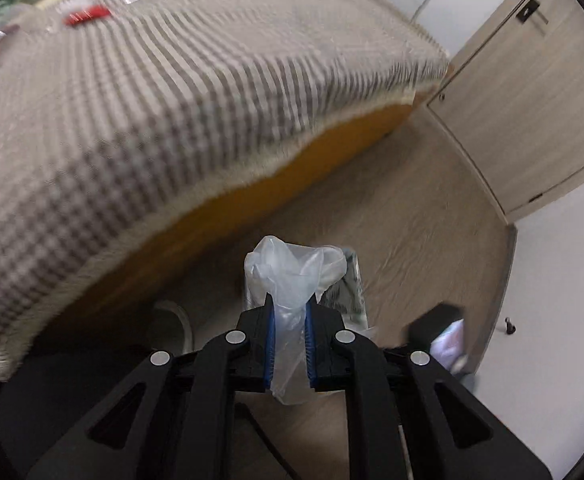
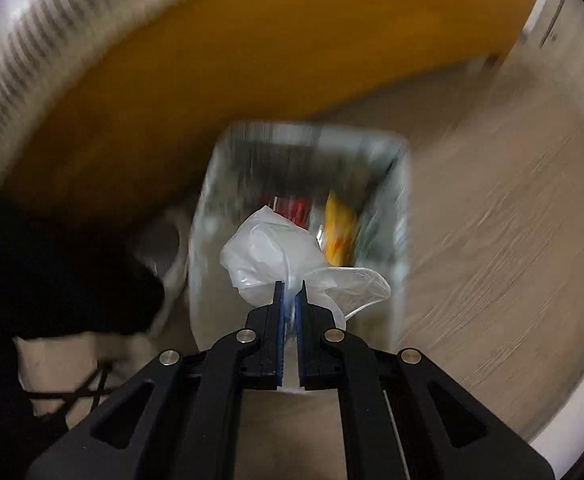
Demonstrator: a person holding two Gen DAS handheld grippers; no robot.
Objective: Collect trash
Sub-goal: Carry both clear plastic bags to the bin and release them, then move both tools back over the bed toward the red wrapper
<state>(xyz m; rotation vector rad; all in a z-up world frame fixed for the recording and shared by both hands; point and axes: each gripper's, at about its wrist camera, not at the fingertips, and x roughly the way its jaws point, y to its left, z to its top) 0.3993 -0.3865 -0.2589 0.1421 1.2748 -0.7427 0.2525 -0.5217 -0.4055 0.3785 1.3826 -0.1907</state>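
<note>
A: What fills most of the left wrist view?
B: A bed point(image 1: 140, 92) under a grey-and-white checked cover, its orange-brown side panel running down to the wood-look floor point(image 1: 404, 216). A pale wooden door point(image 1: 532, 100) stands to the right. Far up the bed lie a red wrapper point(image 1: 88, 16) and other small litter, too blurred to name.

A: And in the right wrist view?
B: A bin point(image 2: 400, 208) lined with clear plastic stands on the floor just beside the bed's side panel. Inside it show a red packet point(image 2: 292, 208) and a yellow packet point(image 2: 338, 232), both smeared by motion.

A: The grippers?
B: The left gripper point(image 1: 289, 308) has its jaws clenched on a clear plastic bag point(image 1: 292, 268). The right gripper point(image 2: 290, 292) grasps crumpled clear plastic point(image 2: 268, 248) between its jaws, over the open bin.
</note>
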